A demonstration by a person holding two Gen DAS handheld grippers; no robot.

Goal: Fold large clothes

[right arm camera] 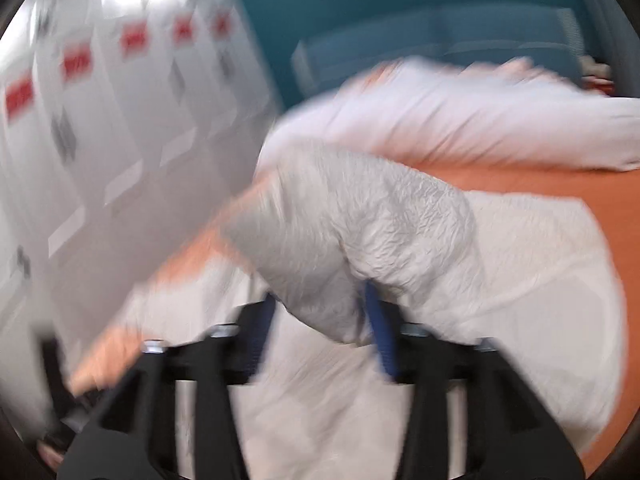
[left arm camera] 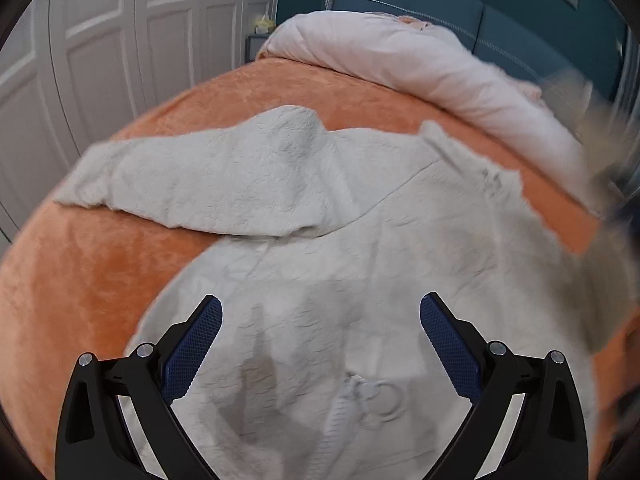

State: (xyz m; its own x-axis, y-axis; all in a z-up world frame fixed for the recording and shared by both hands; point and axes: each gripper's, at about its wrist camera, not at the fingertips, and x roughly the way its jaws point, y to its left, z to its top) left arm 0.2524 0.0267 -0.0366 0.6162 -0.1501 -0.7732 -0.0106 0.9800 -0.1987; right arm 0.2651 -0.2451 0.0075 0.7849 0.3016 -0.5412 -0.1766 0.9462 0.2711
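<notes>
A large cream, crinkle-textured garment (left arm camera: 360, 208) lies spread on the orange bed cover (left arm camera: 80, 272). One sleeve (left arm camera: 200, 176) stretches out to the left. My left gripper (left arm camera: 320, 300) hovers open over the garment's lower body, above a zip and cord (left arm camera: 360, 396), with nothing between its blue pads. In the blurred right wrist view, my right gripper (right arm camera: 320, 292) is shut on a bunched sleeve (right arm camera: 360, 220), which is lifted off the rest of the garment (right arm camera: 520, 260).
A rolled pale pink duvet (left arm camera: 400, 52) lies across the far side of the bed, in front of a teal headboard (left arm camera: 420, 4). White wardrobe doors (left arm camera: 100, 40) stand to the left. Orange cover (right arm camera: 600, 184) shows right of the garment.
</notes>
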